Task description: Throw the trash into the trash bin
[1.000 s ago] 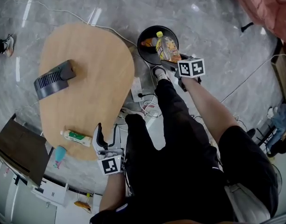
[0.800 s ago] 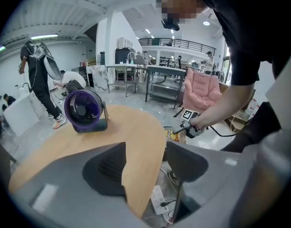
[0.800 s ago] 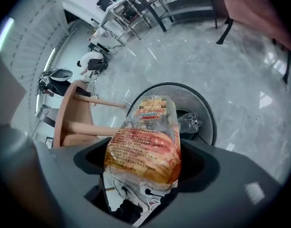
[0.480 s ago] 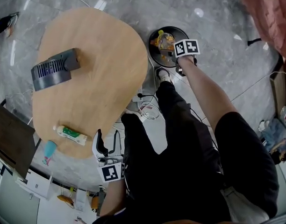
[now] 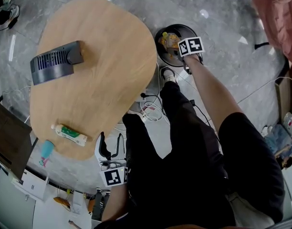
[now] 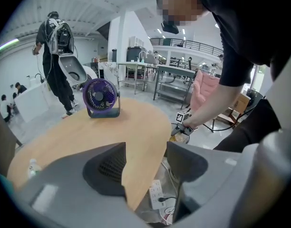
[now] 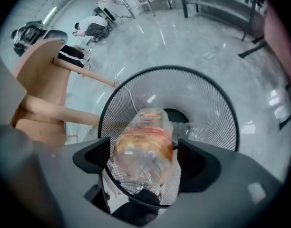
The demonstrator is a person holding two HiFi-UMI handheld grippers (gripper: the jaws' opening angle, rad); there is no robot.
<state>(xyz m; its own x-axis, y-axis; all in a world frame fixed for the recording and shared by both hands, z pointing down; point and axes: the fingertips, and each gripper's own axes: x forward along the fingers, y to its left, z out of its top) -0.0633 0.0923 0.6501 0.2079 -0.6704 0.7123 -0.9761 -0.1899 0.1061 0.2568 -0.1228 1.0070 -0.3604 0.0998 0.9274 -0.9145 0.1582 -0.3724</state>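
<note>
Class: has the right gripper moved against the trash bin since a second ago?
Yes: the right gripper moved farther in over the trash bin, from its rim toward its centre.

– What does the bottle (image 7: 144, 148) look like?
– Clear crumpled plastic with an orange and yellow label. It sits between the jaws of the right gripper (image 7: 143, 161), which press on its sides.
– And the bin (image 7: 209, 103)?
– A round basket of black wire mesh, upright on the floor (image 7: 183, 42). The bottle points down into its open mouth, over some clear plastic already inside
</note>
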